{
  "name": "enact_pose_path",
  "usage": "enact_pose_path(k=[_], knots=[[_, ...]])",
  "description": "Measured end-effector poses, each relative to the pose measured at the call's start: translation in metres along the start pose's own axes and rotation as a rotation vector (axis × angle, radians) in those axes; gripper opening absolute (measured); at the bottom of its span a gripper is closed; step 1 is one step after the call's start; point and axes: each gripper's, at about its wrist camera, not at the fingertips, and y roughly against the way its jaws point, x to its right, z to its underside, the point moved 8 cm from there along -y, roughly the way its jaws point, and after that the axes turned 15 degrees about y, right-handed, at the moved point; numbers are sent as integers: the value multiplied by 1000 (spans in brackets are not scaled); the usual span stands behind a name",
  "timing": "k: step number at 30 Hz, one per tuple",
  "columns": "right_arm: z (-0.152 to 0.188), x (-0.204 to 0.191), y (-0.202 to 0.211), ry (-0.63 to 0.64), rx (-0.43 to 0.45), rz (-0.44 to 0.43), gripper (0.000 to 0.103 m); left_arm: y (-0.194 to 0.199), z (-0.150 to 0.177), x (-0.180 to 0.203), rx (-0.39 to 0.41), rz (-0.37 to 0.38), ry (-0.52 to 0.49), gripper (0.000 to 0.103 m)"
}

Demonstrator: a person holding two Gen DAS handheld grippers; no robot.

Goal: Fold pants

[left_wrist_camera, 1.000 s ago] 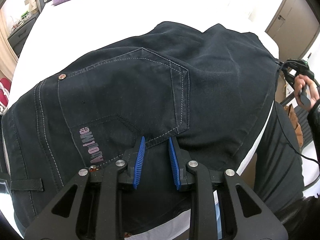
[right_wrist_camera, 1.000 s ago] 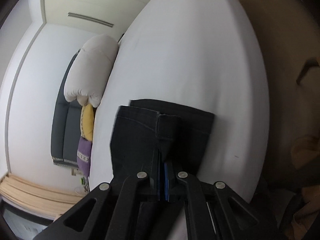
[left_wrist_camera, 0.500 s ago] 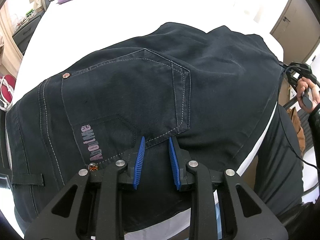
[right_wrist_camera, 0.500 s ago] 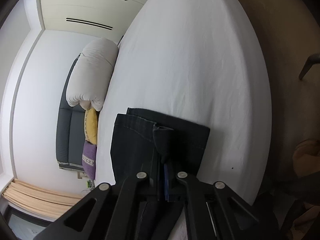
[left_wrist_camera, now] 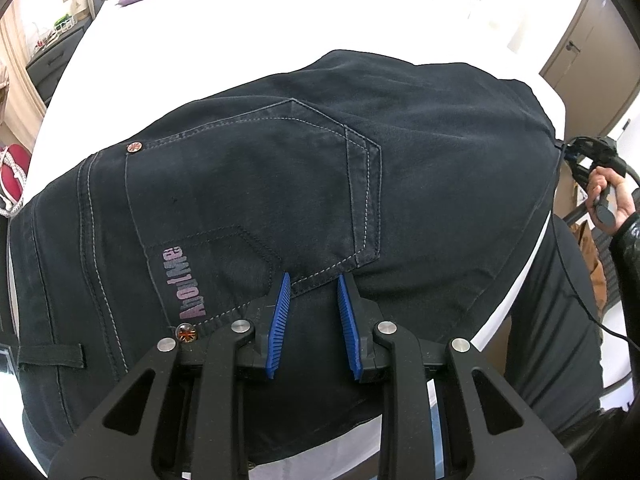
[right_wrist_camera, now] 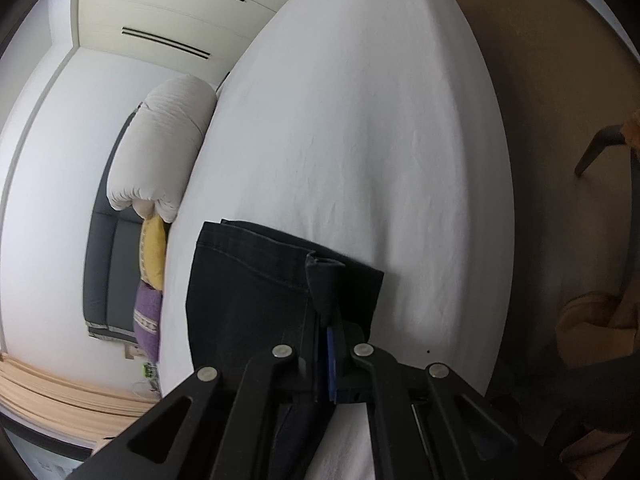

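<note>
Dark pants (left_wrist_camera: 280, 184) lie spread on a white bed (right_wrist_camera: 360, 140), seat and back pocket (left_wrist_camera: 256, 208) facing up. The left gripper (left_wrist_camera: 312, 292) hovers over the pocket's lower seam, blue pads apart. The right gripper (right_wrist_camera: 326, 344) is clamped on a raised fold at the leg hems. Pillows (right_wrist_camera: 160, 152) line the headboard end; bare sheet stretches beyond. The right gripper's pads are mostly hidden by cloth.

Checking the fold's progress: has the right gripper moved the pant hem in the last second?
Yes. The right gripper carried the hem nearer the purple pillow.
</note>
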Motion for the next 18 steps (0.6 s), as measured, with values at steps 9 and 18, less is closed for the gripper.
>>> enact_pose_path(k=[9, 18], knots=[[-5, -17, 11, 151, -11, 122, 5, 12, 2, -13, 15, 40, 41, 24], [-10, -16, -5, 189, -84, 214, 12, 19, 6, -22, 30, 78, 63, 24]])
